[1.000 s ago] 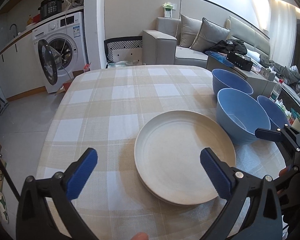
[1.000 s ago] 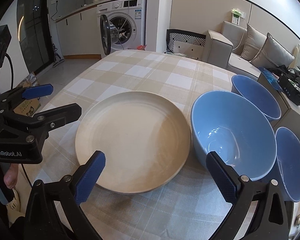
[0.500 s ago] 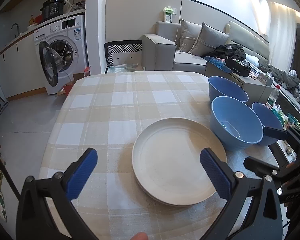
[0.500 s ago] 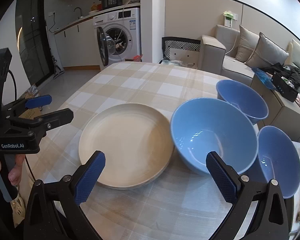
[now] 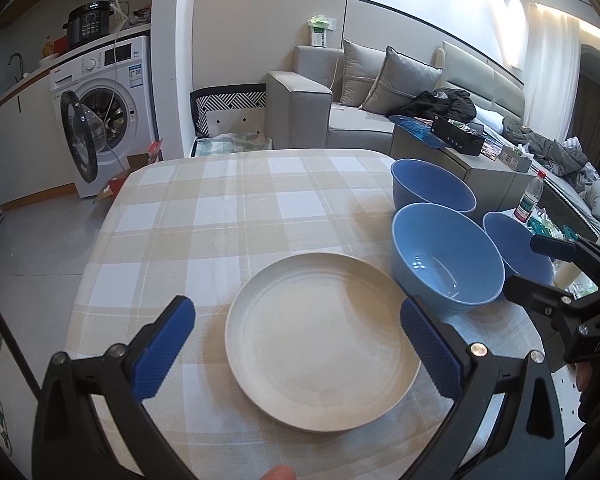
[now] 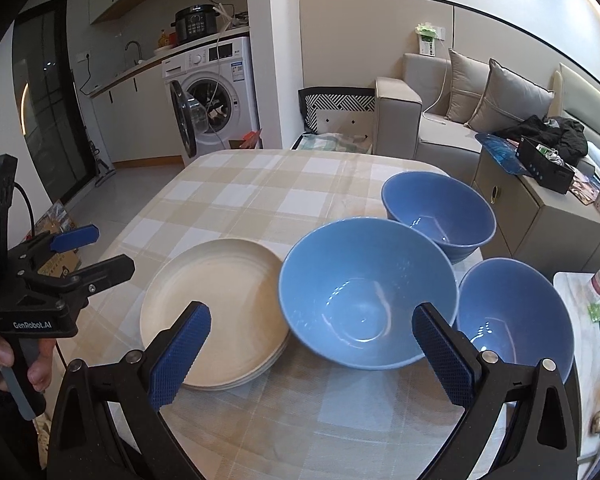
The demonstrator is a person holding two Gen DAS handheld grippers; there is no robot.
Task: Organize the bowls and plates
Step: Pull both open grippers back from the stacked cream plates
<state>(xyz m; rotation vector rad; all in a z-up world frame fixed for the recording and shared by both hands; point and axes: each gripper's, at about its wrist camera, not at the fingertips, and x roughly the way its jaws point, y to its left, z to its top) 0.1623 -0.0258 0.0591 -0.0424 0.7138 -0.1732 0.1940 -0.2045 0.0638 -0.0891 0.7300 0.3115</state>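
Both tongs, left [image 5: 298,344] and right [image 6: 312,352], hang wide open and empty above the surface [image 5: 220,208], plates [image 5: 320,356] stacked beside three bowls [image 6: 368,292]

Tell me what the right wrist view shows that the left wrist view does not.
Only the right wrist view shows the stacked edges under the cream plate, so several plates lie there, and the left hand-held gripper from the side, open. Only the left wrist view shows a water bottle past the table. Both share the checked tablecloth, three blue bowls and the washing machine.
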